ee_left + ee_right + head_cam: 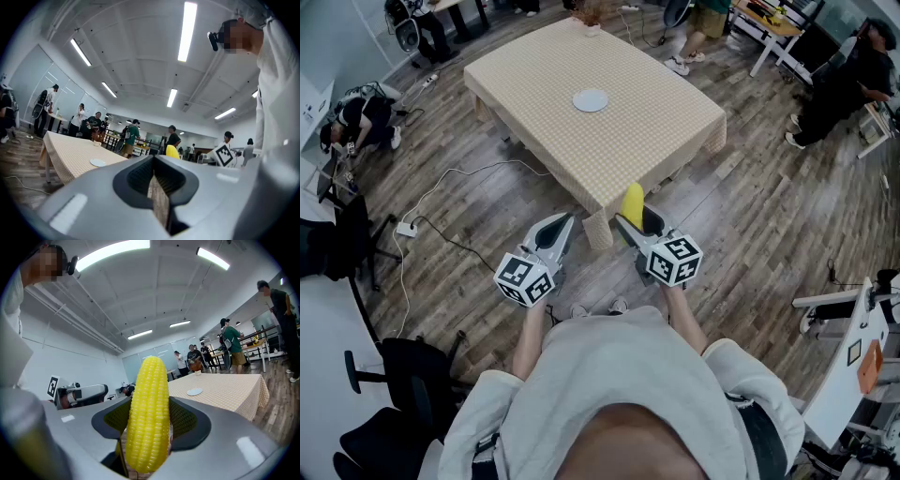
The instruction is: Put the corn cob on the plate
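While clamped between jaws of right gripper (151, 425) | yellow kernelled corn cob (149, 390): judged stiff, light, roll-prone | best hold: mid-length, across girth | left gripper (157, 182): closed, empty

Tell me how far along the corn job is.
Done: the corn cob is picked up, clamped in the right gripper. In hand: carrying it, just short of the table. Left: reach the empty white plate mid-table and set the cob on it.
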